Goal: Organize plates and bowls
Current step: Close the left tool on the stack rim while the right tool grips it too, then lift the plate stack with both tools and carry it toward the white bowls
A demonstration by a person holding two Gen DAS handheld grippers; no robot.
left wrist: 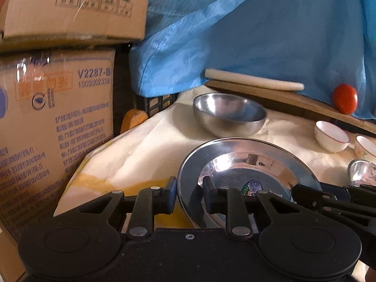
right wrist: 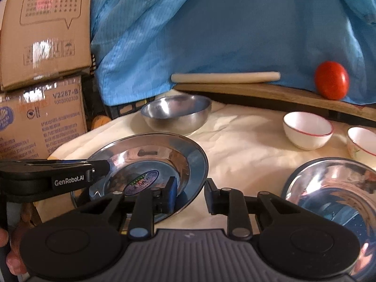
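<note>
Left gripper (left wrist: 189, 193): nearest the lens in the left wrist view, its jaws straddle the near left rim of the steel plate (left wrist: 246, 164), one finger outside the rim, one inside the dish; the jaws are narrowed and appear clamped on the rim.
Right gripper (right wrist: 190, 193): jaws narrowed around the near right rim of the same plate, left finger (right wrist: 170, 193) inside the dish, right finger over the cloth; it seems to pinch the rim, though pad contact is hard to confirm.
Steel plate: shiny, a round sticker at its centre, on the cream tablecloth (right wrist: 235, 145), directly ahead of both grippers and between them.
Steel bowl (right wrist: 176, 112): beyond the plate, apart from it.
Second steel dish (right wrist: 329, 188): right of the right gripper, near.
White bowls (right wrist: 307, 129): two with red rims, far right, side by side.
Back edge: wooden board (right wrist: 258, 91) carrying a pale rolling pin (right wrist: 225, 77) and a tomato (right wrist: 331, 83), under blue fabric (right wrist: 211, 23).
Left side: stacked cardboard boxes (left wrist: 54, 117).
</note>
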